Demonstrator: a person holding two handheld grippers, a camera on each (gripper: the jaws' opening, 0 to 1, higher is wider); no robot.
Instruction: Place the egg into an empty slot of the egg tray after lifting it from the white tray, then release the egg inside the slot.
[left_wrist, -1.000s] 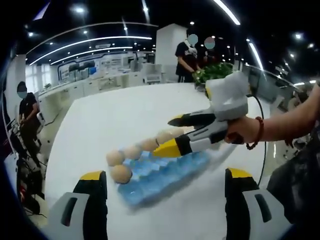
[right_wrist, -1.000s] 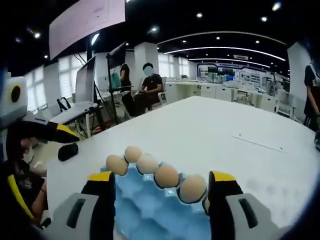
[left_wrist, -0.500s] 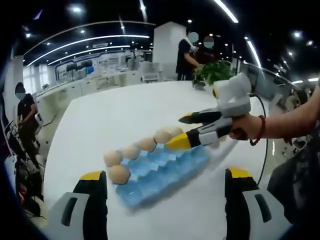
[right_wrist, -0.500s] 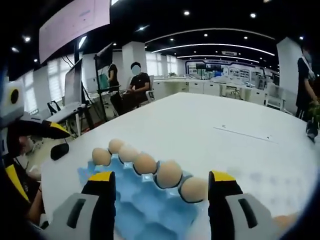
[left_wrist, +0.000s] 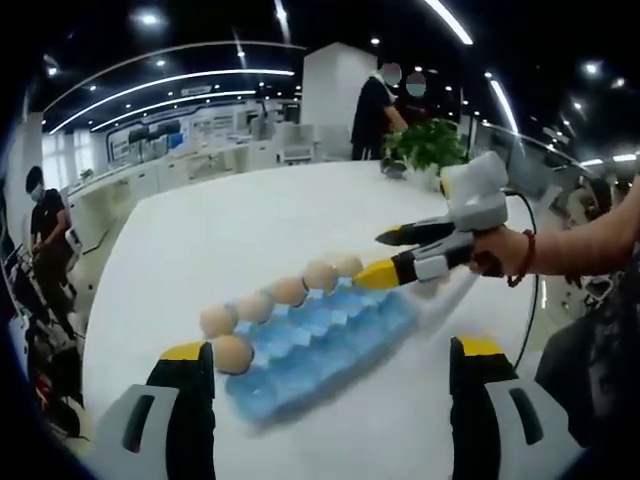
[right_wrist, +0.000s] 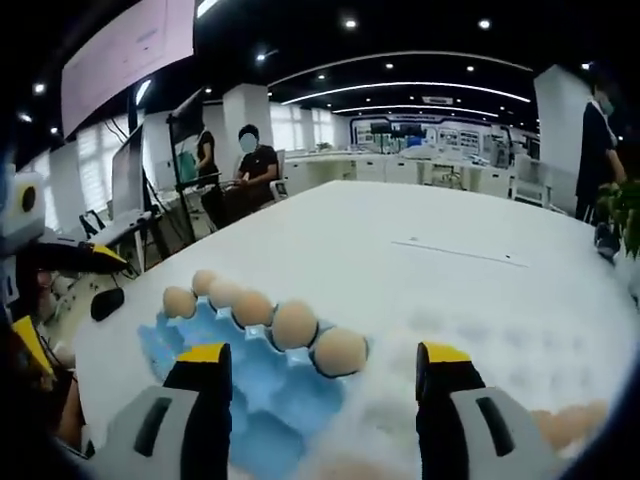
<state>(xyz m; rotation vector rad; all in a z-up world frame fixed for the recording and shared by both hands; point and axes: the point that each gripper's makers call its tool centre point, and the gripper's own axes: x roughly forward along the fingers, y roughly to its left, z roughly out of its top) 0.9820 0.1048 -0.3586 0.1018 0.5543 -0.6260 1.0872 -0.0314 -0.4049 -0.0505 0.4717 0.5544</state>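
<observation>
The eggs I still need sit at the lower right edge of my right gripper view, blurred and cut off, on what I take to be the white tray, whose rim I can't make out. The blue egg tray lies on the white tabletop, long axis slanting from near-left to far-right, with a row of eggs along its far edge and most slots looking empty. My right gripper hovers over the tray's far end, jaws spread and empty, and it's the nearer one to the loose eggs. My left gripper hangs short of the tray's near end, jaws wide apart, holding nothing.
</observation>
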